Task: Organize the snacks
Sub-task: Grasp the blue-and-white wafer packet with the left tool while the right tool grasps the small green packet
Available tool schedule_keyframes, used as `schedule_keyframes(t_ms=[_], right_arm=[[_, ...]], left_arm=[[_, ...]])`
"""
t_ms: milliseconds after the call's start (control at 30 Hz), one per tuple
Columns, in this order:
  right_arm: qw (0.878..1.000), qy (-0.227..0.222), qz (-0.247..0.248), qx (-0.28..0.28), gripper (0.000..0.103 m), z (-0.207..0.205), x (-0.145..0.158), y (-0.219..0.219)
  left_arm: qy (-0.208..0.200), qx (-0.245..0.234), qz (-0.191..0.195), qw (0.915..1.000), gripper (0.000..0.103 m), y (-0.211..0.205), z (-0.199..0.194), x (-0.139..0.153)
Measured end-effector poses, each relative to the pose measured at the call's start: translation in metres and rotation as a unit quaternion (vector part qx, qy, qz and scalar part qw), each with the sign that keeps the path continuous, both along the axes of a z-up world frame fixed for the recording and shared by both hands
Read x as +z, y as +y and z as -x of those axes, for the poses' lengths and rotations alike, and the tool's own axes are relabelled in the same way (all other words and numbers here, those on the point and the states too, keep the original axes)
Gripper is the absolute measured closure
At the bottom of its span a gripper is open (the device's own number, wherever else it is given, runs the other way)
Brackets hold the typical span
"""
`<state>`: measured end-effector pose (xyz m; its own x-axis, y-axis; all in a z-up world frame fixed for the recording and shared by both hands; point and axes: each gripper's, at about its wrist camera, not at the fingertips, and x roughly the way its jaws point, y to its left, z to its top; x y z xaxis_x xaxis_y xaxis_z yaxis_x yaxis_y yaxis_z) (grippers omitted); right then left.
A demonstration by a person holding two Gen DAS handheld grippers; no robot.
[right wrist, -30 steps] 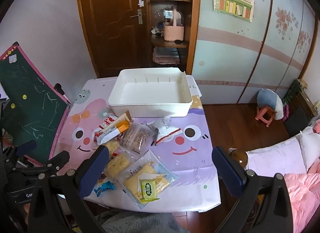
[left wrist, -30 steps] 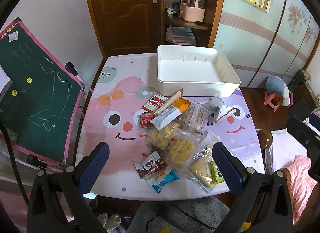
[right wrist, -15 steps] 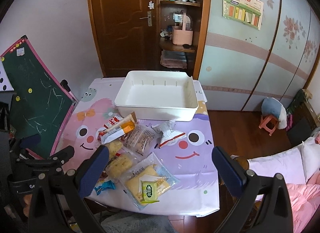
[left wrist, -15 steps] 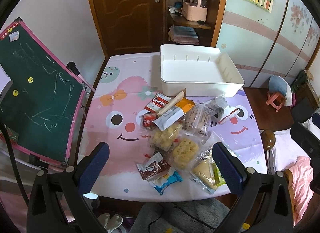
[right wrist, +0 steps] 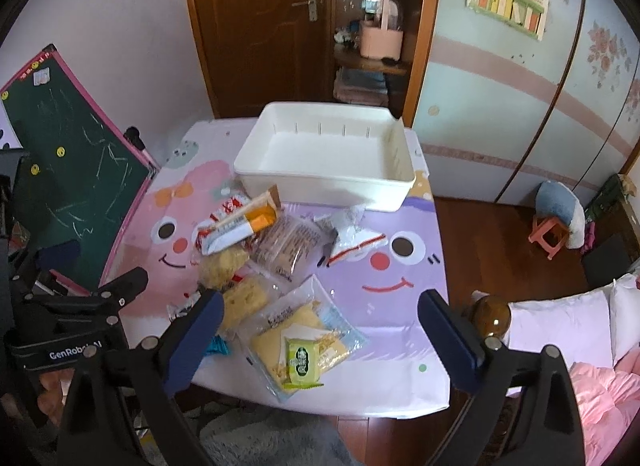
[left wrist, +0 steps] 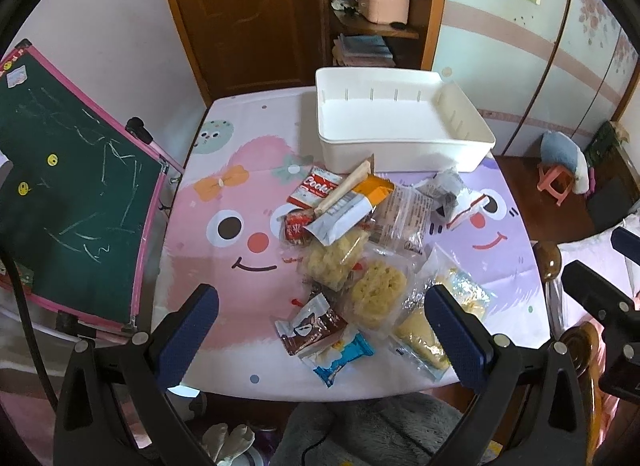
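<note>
A pile of wrapped snacks [left wrist: 360, 250] lies on the cartoon tablecloth [left wrist: 224, 193], in front of an empty white bin [left wrist: 400, 145]. The pile holds a brown packet [left wrist: 312, 330], a blue packet [left wrist: 344, 358], clear bags of yellow puffs [left wrist: 376, 294] and a red cookie packet [left wrist: 316, 185]. My left gripper [left wrist: 320, 330] is open and empty, above the near table edge. My right gripper [right wrist: 320, 330] is open and empty, above a clear bag with a green label [right wrist: 300, 342]. The bin also shows in the right wrist view [right wrist: 320, 181].
A green chalkboard [left wrist: 68, 193] leans at the table's left. A wooden door [left wrist: 248, 13] and shelf with a pink basket [left wrist: 384, 5] stand behind. A chair knob [right wrist: 490, 316], a pink bed [right wrist: 600, 346] and a small stool [right wrist: 548, 234] are on the right.
Both grippers have moved forward and slightly down towards the table; the snacks and bin look larger. Nothing on the table has moved.
</note>
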<state>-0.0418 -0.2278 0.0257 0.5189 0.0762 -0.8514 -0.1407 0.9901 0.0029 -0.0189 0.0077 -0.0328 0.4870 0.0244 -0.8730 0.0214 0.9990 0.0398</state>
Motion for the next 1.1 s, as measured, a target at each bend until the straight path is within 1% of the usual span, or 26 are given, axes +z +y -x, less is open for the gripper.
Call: schedule_keyframes(t_ms=[133,333,533,600,767,867,933,1000,1100], right_arm=[[1.000,0.018,0.002,0.000,0.005,-0.002,-0.013,-0.001],[0.999,0.050,0.002,0.010,0.009,-0.005,-0.038,0.001],[0.996,0.090,-0.011,0.025,0.009,-0.012,-0.070,0.001],[0.994,0.107,-0.016,0.030,0.009,-0.013,-0.084,0.000],[0.987,0.151,-0.028,0.045,0.009,-0.015,-0.125,-0.001],[0.981,0.188,-0.031,0.037,0.009,-0.017,-0.149,-0.003],[0.974,0.216,-0.053,0.029,0.009,-0.018,-0.164,-0.006],[0.969,0.237,-0.075,0.016,0.009,-0.020,-0.175,-0.009],[0.965,0.249,-0.088,0.003,0.009,-0.024,-0.185,-0.009]], left_arm=[[0.012,-0.001,-0.001,0.9999,0.001,-0.002,-0.001,-0.012],[0.033,-0.003,-0.003,0.9995,0.001,-0.002,-0.004,-0.032],[0.073,-0.004,0.000,0.9973,0.001,0.007,-0.008,-0.066],[0.098,-0.004,0.013,0.9950,0.001,0.015,-0.009,-0.084],[0.141,-0.007,0.051,0.9886,0.001,0.033,-0.005,-0.121],[0.152,-0.010,0.062,0.9864,0.001,0.038,0.001,-0.138],[0.162,-0.006,0.071,0.9842,0.001,0.041,0.003,-0.150],[0.171,0.011,0.087,0.9814,0.001,0.048,0.001,-0.161],[0.169,0.035,0.104,0.9795,0.002,0.058,-0.002,-0.172]])
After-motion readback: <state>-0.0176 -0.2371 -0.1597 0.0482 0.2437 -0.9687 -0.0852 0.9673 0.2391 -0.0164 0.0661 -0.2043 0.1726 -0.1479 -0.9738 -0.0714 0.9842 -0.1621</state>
